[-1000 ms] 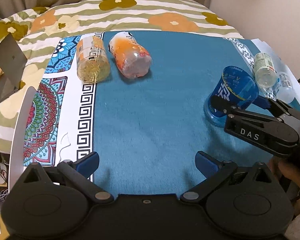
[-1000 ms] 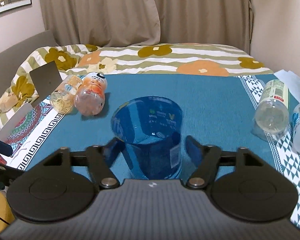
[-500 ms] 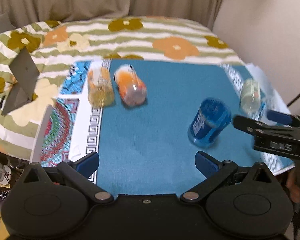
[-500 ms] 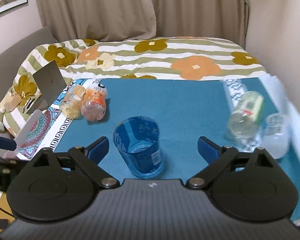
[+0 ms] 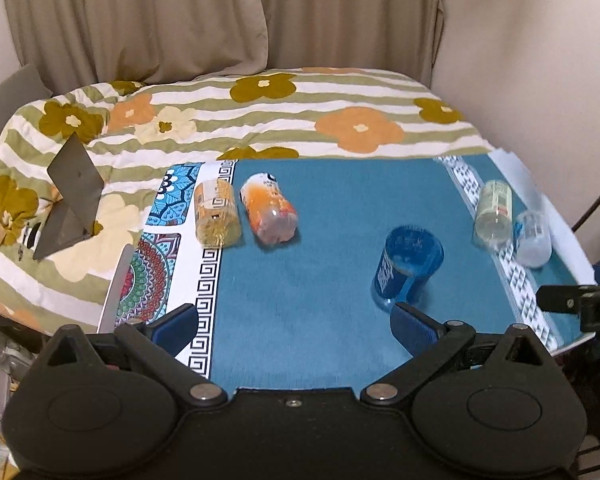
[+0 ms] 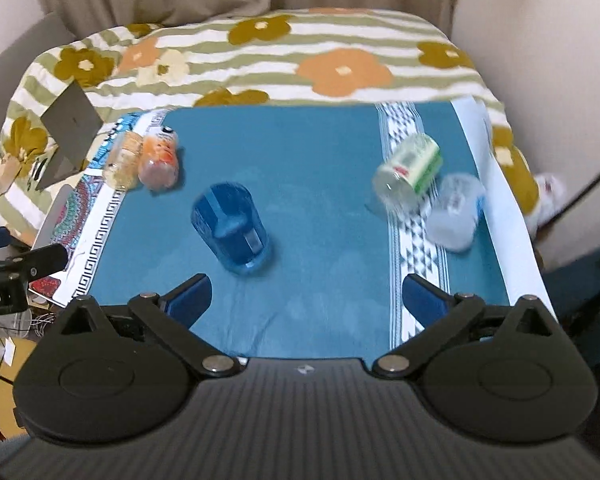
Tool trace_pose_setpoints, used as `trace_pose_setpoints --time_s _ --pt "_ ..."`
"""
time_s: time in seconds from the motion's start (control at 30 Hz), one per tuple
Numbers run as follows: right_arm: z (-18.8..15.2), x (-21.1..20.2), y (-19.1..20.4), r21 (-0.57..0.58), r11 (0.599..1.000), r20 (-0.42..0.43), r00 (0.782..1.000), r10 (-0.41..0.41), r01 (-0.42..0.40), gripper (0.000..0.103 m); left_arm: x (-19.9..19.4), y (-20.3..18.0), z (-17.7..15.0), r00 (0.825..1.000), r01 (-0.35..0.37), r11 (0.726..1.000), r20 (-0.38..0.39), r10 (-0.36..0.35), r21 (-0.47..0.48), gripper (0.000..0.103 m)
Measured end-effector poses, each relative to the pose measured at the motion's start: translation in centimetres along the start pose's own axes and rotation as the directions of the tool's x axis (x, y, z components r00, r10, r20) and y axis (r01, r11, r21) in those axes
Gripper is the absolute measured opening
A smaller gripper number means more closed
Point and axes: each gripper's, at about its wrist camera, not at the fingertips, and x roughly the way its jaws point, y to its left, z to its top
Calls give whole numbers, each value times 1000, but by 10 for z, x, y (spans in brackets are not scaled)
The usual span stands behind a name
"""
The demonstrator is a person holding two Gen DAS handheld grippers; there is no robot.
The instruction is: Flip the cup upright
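Beige curtains (image 5: pixel 140 20) hang behind a bed whose flowered, striped quilt (image 5: pixel 300 112) carries a teal cloth (image 5: pixel 320 280) with patterned borders. On that cloth I count one blue cup (image 5: pixel 408 268) and four bottles lying on their sides (two at each side edge). Near the left edge of the cloth lie a yellowish bottle (image 5: pixel 217 216) and an orange bottle (image 5: pixel 269 210), just beside each other. Near the right edge lie a green-labelled bottle (image 6: pixel 410 172) and a clear bottle (image 6: pixel 456 212), also close together. One grey folded card (image 5: pixel 74 196) stands on the quilt off the cloth's left edge.

The cup stands upright on the cloth, mouth up, toward the near right part of it as the left wrist view shows. The left tongs (image 5: pixel 294 326) are spread wide and hold nothing; the cup stands just beyond their right finger. The right tongs (image 6: pixel 306 296) are likewise spread wide and empty, and the cup stands apart from them, just past their left finger, touching neither.
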Motion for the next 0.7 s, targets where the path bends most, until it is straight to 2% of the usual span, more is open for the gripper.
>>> trace_pose_setpoints --time_s 0.27,0.7 --pt "-18 4 -9 41 999 -33 999 -21 22 103 -4 -10 -6 1000 11 1000 9 -11 4 103" --pt "-20 0 -14 35 999 -23 999 -33 33 103 -10 -17 -7 1000 -4 1000 26 4 9 103"
